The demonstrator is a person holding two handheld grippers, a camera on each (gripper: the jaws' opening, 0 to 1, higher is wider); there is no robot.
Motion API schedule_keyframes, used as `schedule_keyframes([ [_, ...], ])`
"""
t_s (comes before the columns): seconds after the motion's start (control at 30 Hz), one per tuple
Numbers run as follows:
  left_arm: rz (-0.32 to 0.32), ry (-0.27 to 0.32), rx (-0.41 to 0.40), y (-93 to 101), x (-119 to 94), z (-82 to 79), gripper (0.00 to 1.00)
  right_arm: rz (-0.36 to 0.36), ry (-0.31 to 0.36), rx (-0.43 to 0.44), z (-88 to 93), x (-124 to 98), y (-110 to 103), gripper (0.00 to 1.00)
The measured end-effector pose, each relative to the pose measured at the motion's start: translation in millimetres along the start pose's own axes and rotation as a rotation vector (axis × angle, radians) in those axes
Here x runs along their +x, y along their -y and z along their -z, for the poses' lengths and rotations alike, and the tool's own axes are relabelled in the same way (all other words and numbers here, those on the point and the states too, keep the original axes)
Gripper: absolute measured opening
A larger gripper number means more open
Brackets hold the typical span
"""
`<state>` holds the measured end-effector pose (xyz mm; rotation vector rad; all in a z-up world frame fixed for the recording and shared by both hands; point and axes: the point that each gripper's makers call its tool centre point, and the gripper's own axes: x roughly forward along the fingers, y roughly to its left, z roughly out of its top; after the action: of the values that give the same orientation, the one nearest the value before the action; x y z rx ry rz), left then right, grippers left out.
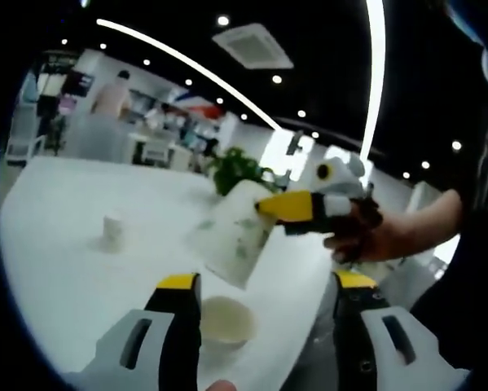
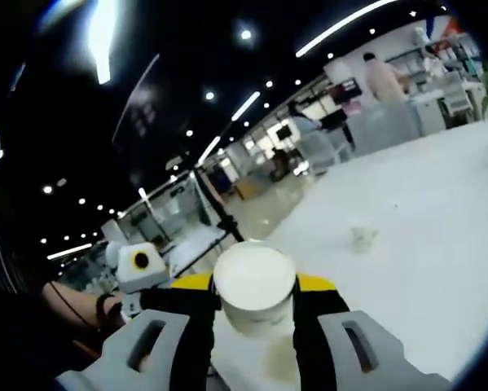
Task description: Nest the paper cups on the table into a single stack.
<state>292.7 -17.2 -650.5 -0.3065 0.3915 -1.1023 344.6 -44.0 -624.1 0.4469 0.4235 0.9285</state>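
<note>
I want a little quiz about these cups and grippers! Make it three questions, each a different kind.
1. True or false: the right gripper is shut on a white paper cup with a green leaf print.
2. How many other white paper cups stand on the white table in the left gripper view? A) none B) two C) five
3. Fill in: the open cup lies close in front of the ______ gripper.

Key:
1. True; the yellow-tipped gripper clamps it, tilted, above the table.
2. B: the open cup near the left gripper and a small far cup.
3. left
</note>
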Motion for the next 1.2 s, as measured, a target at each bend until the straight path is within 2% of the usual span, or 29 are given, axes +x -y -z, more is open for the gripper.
schedule_keyframes([
  [0.13, 0.009, 0.017, -0.012, 1.1, -1, -2.3, 0.57, -0.018, -0.010, 0.016, 5.5, 1, -2, 0.34],
  [0.27, 0.013, 0.045, -0.041, 0.3, -3, -6.9, 0.54, -0.031, 0.010, 0.054, 4.2, 1, -1, 0.34],
  [0.47, 0.003, 0.056, -0.004, 0.2, -8, -8.9, 0.44, -0.065, 0.022, 0.093, 4.1, 0, -6, 0.34],
  [0.57, 0.023, 0.077, -0.045, 2.8, -11, -11.8, 0.38, -0.090, 0.029, 0.113, 3.4, -1, -9, 0.34],
  [0.77, 0.040, 0.121, -0.075, 5.4, -16, -17.4, 0.34, -0.120, 0.035, 0.144, 6.4, -5, -13, 0.34],
  [1.0, 0.041, 0.117, -0.054, 6.0, -19, -19.1, 0.27, -0.151, 0.038, 0.185, 12.6, -7, -16, 0.34],
  [1.2, 0.050, 0.115, -0.075, 4.5, -21, -20.6, 0.23, -0.167, 0.041, 0.207, 16.4, -8, -17, 0.34],
])
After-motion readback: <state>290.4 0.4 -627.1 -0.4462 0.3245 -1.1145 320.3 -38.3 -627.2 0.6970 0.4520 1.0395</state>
